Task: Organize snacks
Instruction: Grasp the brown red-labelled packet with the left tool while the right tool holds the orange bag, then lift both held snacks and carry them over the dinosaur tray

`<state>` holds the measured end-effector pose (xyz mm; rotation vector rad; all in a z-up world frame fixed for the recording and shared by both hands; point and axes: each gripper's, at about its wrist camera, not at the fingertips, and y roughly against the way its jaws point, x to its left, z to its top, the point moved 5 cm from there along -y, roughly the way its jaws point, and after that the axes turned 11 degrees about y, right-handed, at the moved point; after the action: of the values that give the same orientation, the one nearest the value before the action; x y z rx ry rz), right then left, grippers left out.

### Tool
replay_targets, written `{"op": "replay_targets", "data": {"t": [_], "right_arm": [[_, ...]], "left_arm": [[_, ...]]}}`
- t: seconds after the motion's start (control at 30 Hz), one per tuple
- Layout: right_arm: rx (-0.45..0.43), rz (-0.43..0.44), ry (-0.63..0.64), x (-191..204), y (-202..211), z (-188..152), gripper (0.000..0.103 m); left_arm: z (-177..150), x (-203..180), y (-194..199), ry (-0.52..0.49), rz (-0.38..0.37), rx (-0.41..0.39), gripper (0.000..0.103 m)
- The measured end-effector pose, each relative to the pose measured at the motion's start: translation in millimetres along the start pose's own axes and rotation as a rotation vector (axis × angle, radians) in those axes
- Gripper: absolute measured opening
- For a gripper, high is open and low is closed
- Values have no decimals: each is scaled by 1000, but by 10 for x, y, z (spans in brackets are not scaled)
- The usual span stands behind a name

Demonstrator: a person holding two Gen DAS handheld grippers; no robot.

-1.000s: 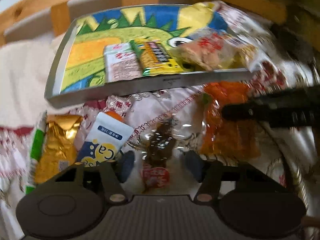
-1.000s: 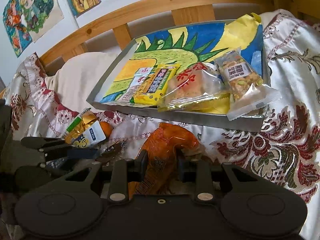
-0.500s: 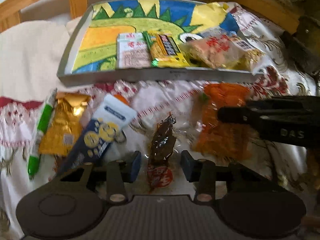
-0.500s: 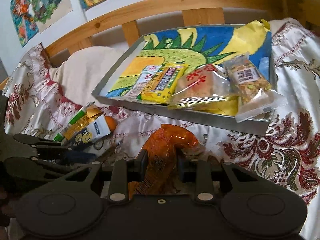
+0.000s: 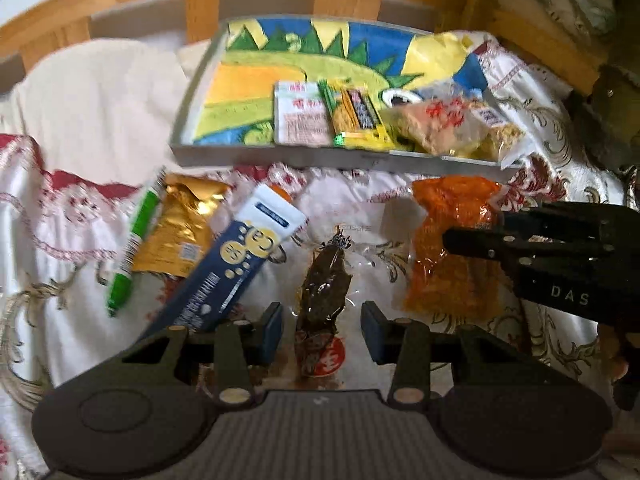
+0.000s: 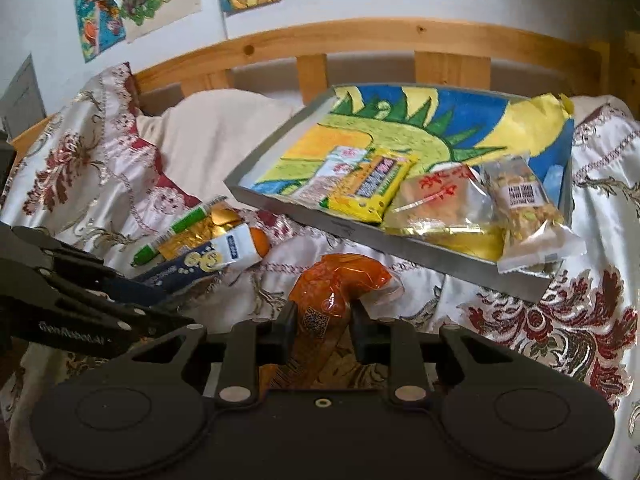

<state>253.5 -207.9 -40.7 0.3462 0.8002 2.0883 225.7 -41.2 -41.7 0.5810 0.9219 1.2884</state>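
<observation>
the left gripper is hovering low, jaws wide around the dark snack packet. the right gripper is pinching the orange packet.

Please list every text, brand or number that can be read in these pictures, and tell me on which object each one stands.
"DAS": on the right gripper, seen from the left wrist.
"GenRobot.AI": on the left gripper, seen from the right wrist.
"Ca": on the blue and white packet.
Red characters on the clear cracker packet: too blurred to read.
QR code on the orange packet: no readable text.
Barcode label on the nut bar: digits too small.
</observation>
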Motion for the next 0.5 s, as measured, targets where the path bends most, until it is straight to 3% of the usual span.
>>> {"op": "replay_targets", "data": {"t": [0.27, 0.5], "right_arm": [[-146, -30, 3, -53, 225, 173, 29], [-289, -97, -55, -322, 372, 362, 29]], "left_arm": [[298, -67, 210, 34, 42, -116, 46], [730, -273, 114, 65, 85, -187, 46]]}}
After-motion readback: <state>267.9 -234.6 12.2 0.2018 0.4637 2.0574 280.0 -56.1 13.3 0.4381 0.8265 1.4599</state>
